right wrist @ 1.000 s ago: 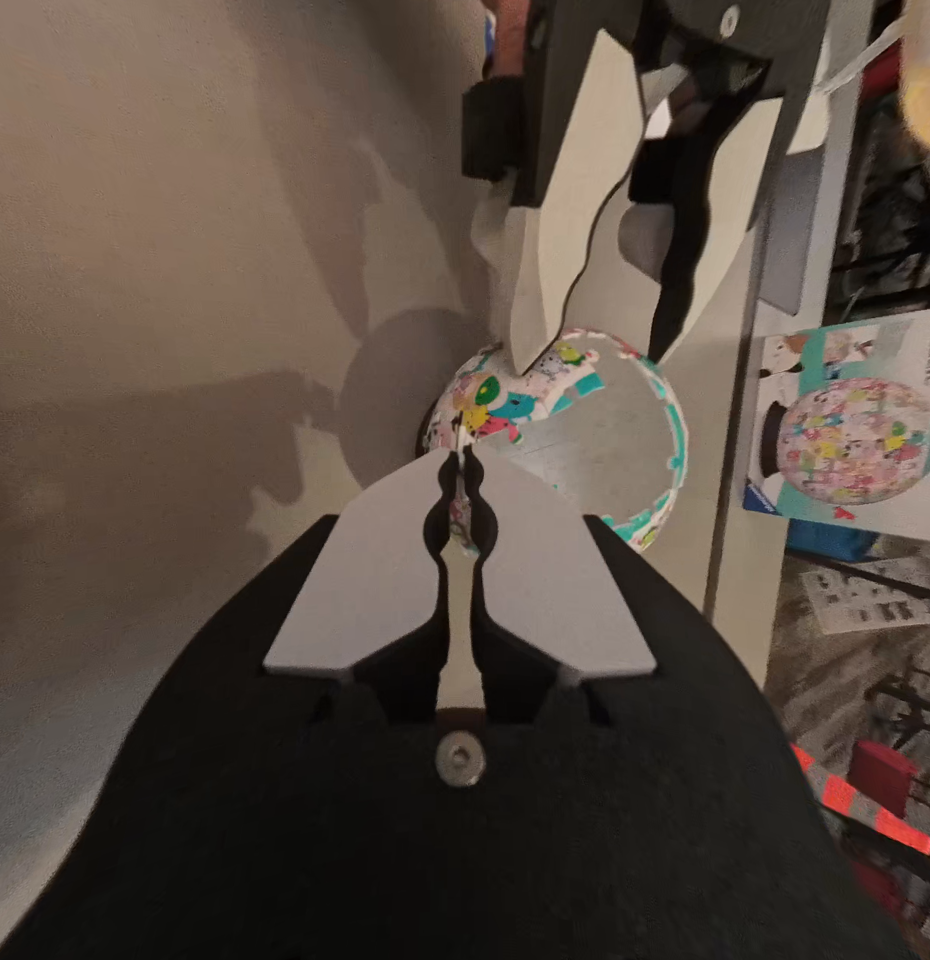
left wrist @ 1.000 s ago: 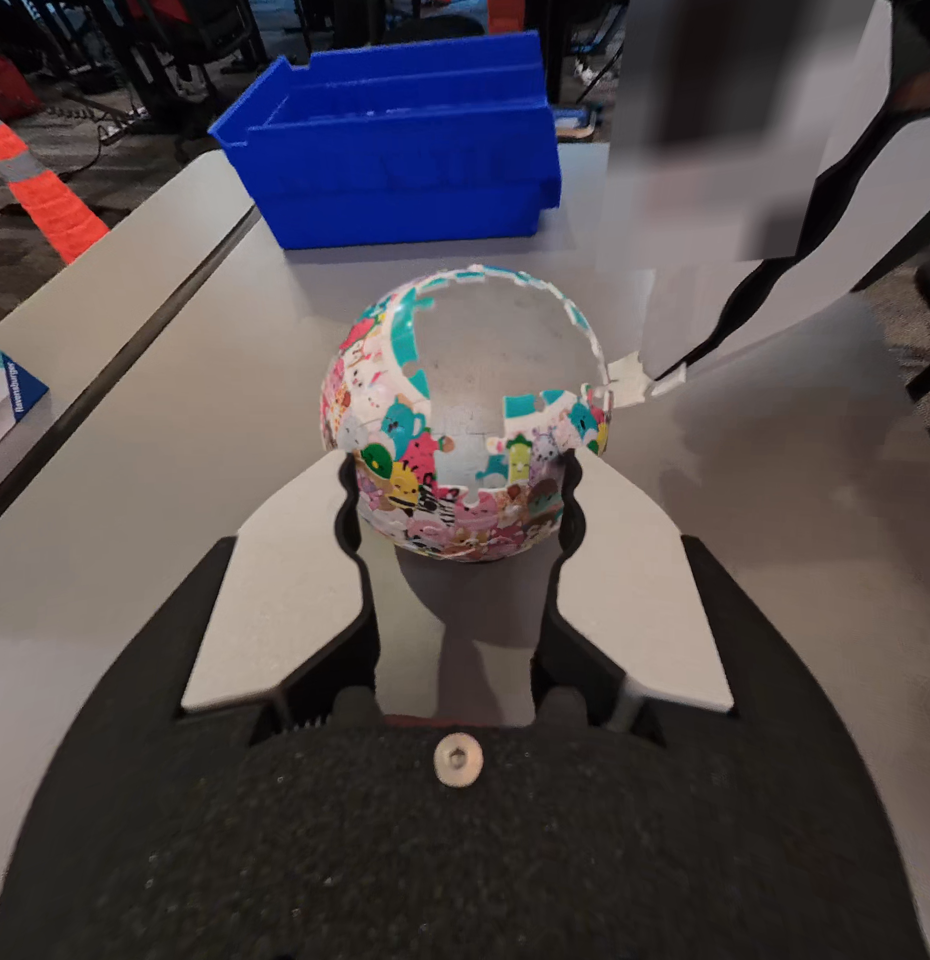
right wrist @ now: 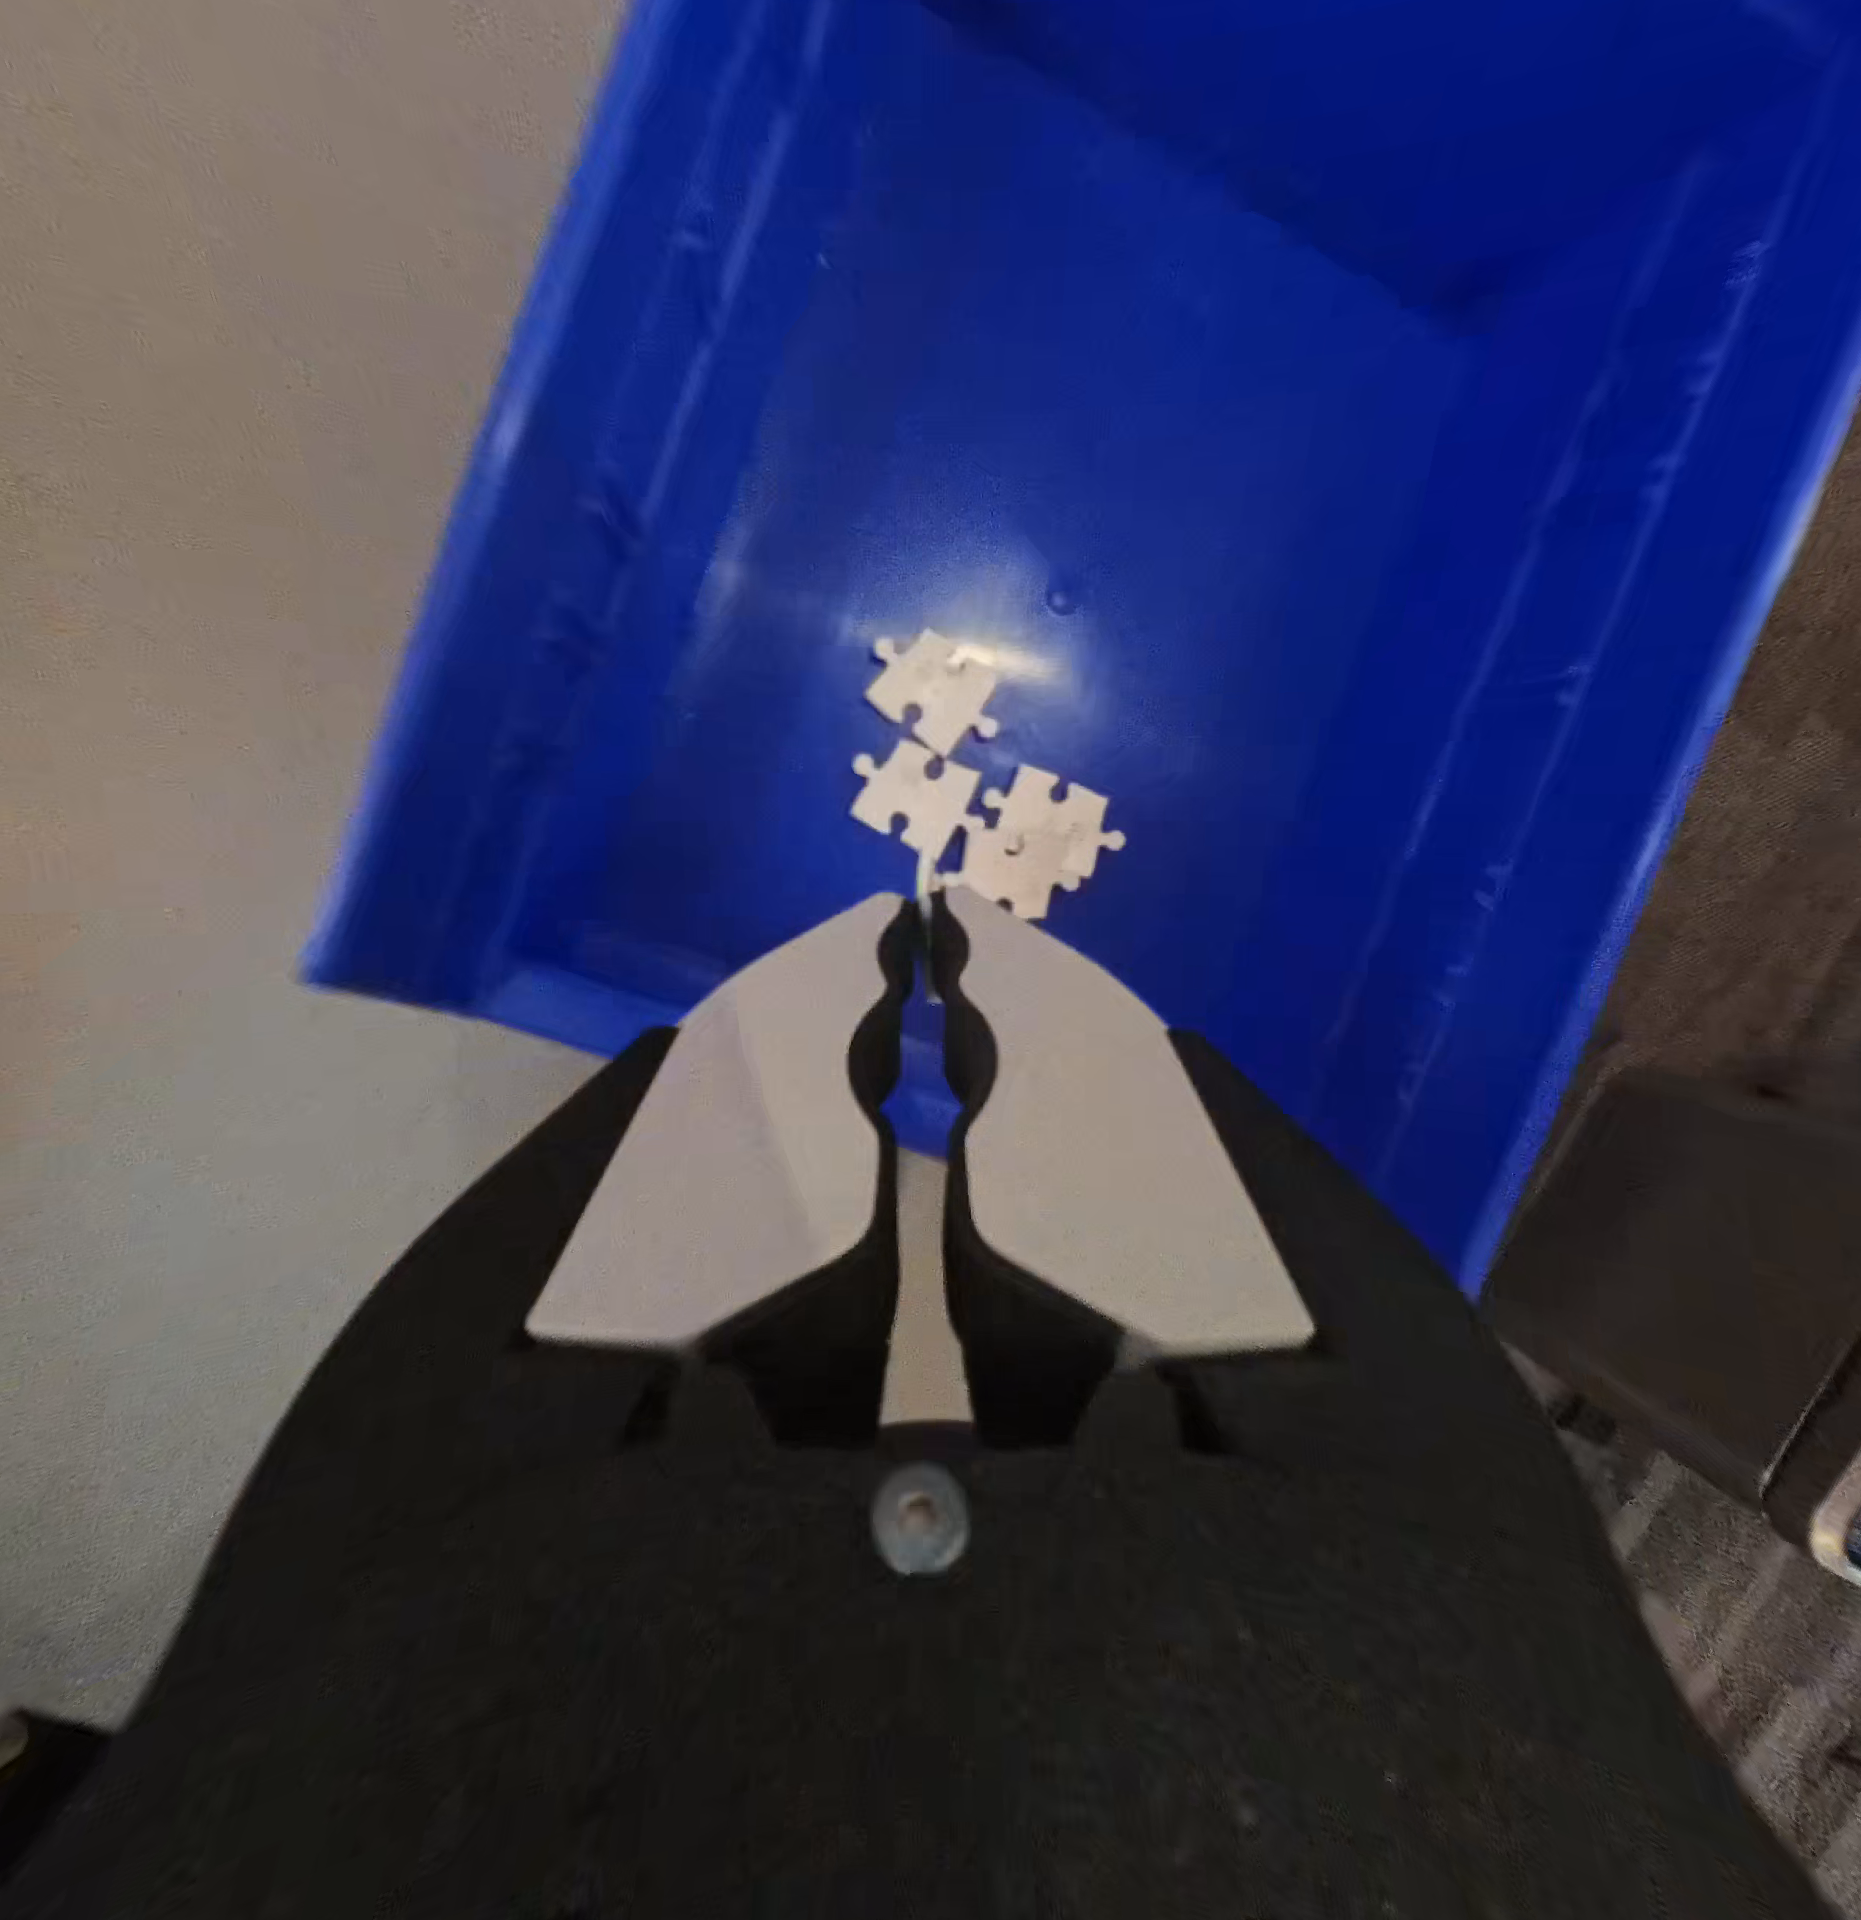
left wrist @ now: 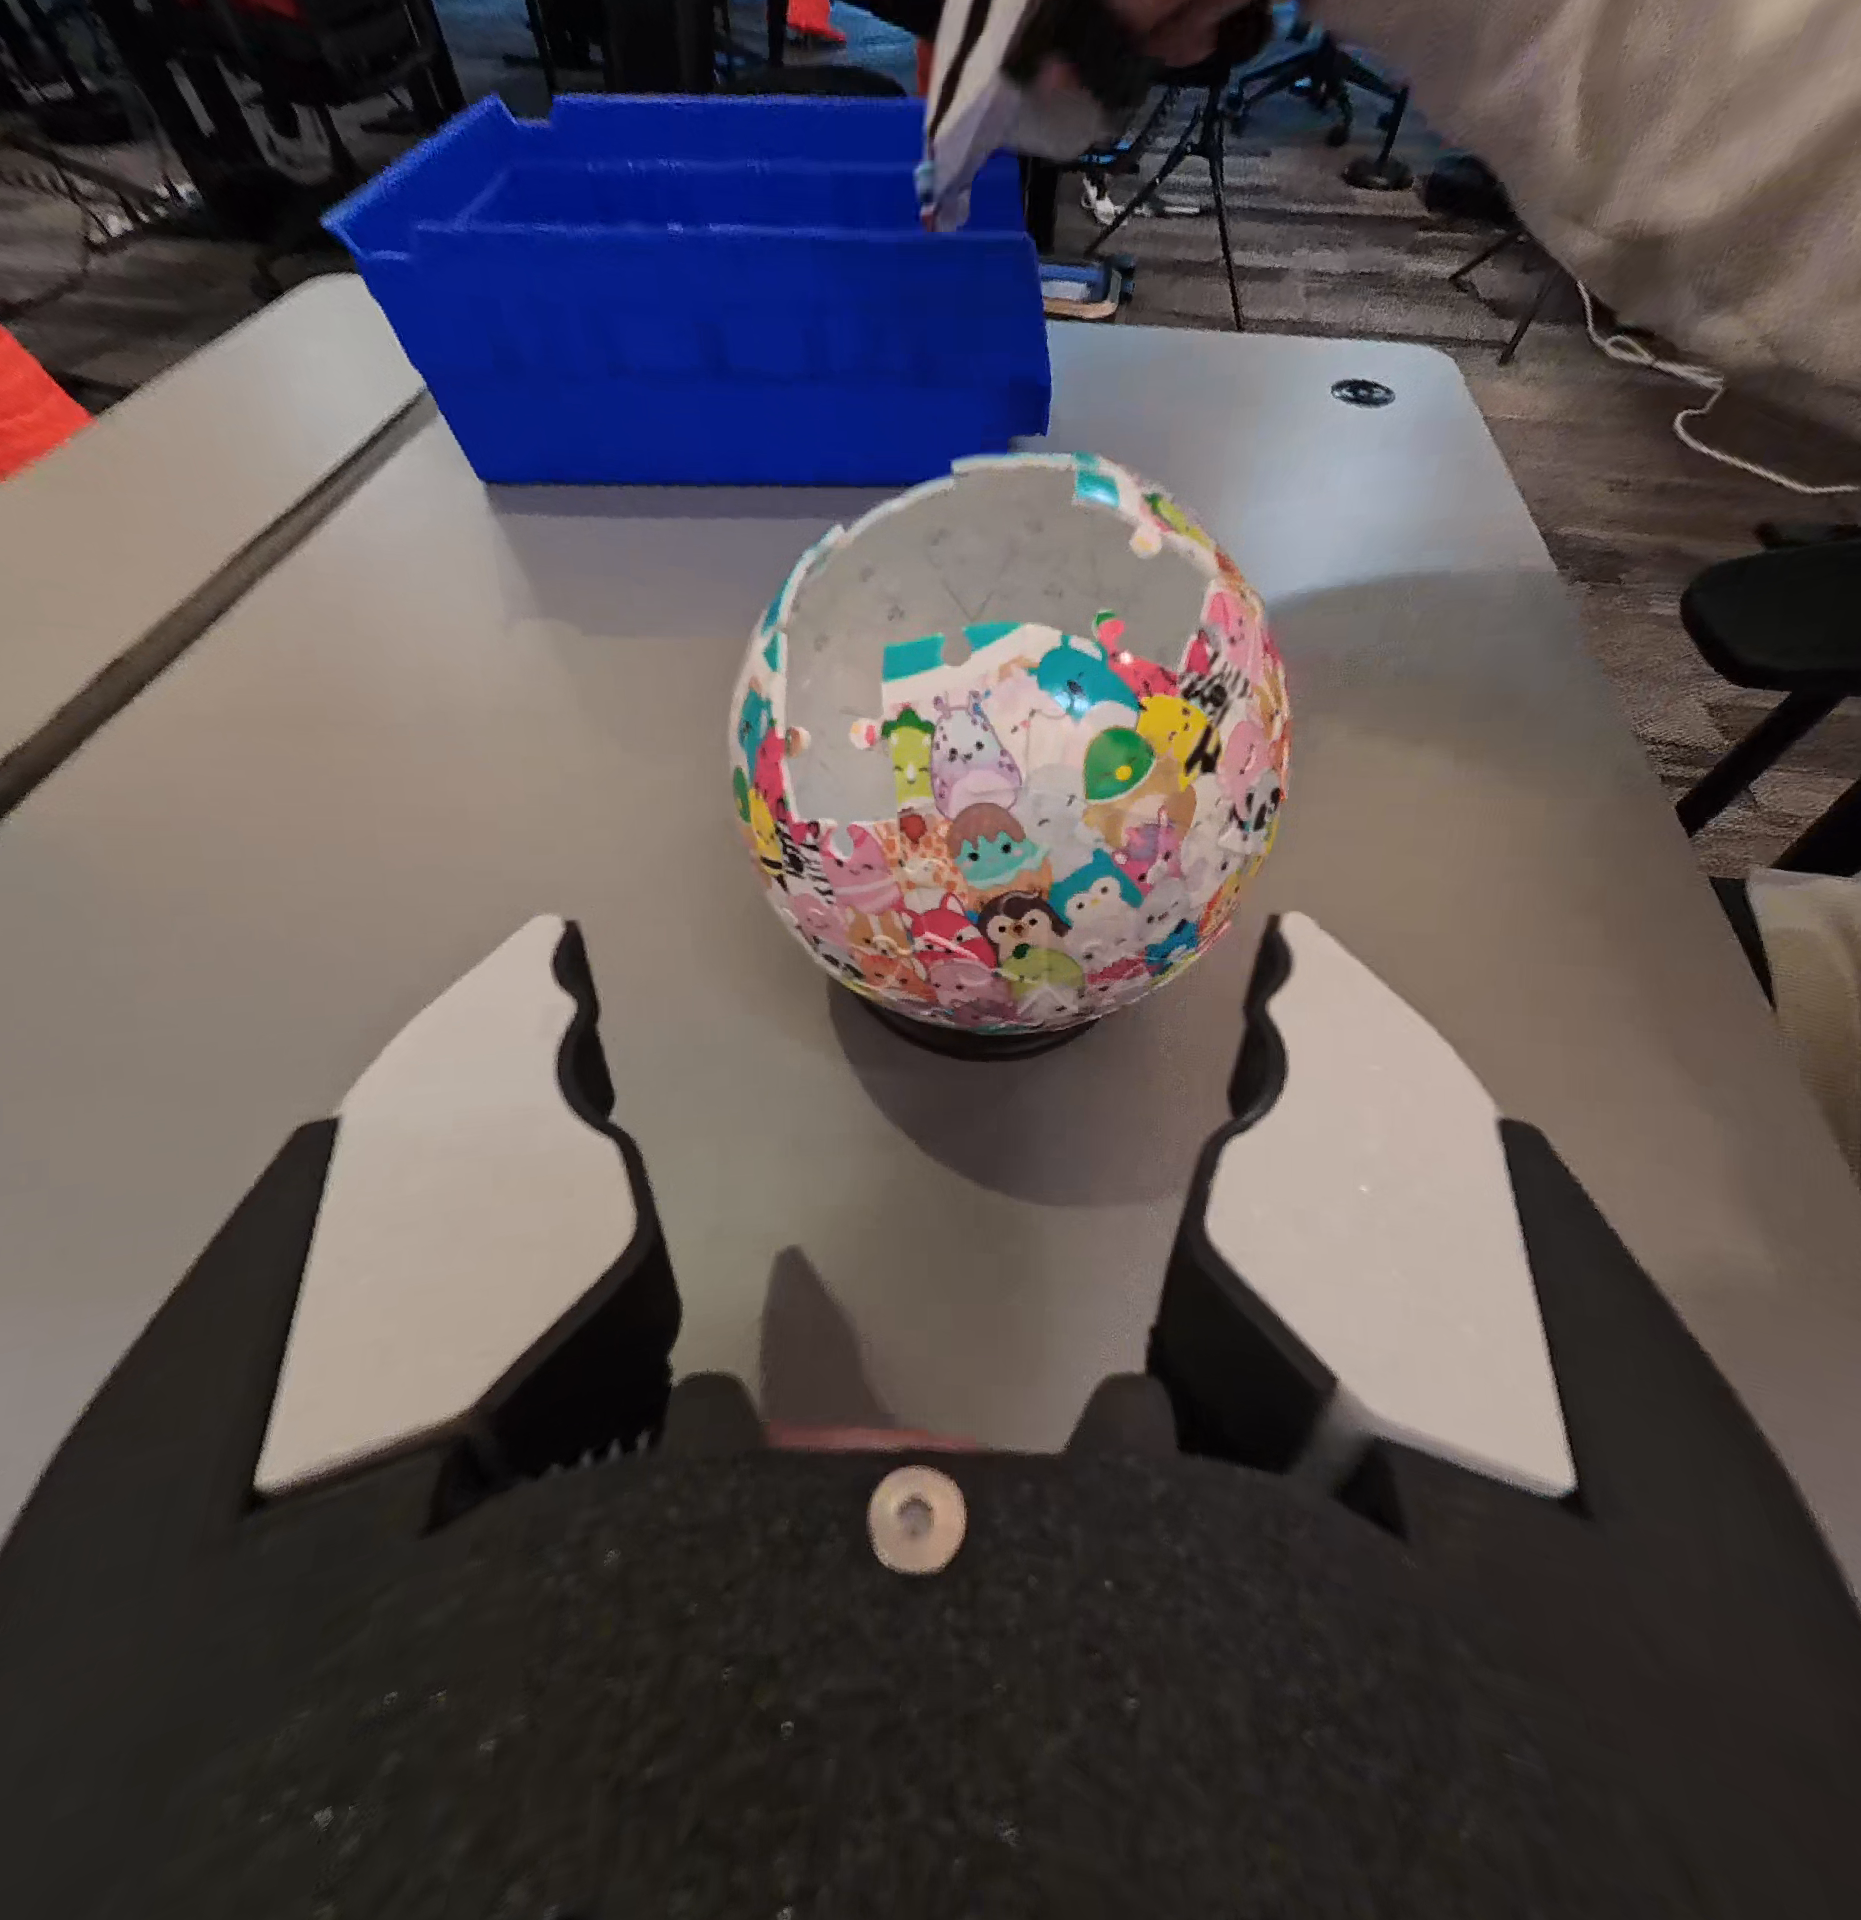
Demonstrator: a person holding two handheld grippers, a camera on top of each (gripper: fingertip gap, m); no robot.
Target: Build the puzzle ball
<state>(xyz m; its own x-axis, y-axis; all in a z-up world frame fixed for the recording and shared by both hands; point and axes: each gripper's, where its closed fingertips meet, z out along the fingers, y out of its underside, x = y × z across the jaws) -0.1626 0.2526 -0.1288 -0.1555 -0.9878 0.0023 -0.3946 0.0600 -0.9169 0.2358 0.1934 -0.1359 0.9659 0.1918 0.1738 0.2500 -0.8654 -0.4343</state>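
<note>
In the left wrist view, the left claw is seen spread wide, with nothing held between its fingers. The puzzle ball is set just ahead of the fingertips, apart from them, on a dark round base on the grey tabletop. A large jagged gap is left open in the ball's upper side, and its pale inner surface is exposed there. A blue bin is placed behind the ball at the far part of the tabletop. The right claw is glimpsed, blurred, above the bin's right end.

In the right wrist view, the right claw is seen nearly closed, with a thin pale puzzle piece pinched edge-on at its tips, over the bin. Three loose pieces are laid pale side up on the bin's floor, close together, just beyond the tips.
</note>
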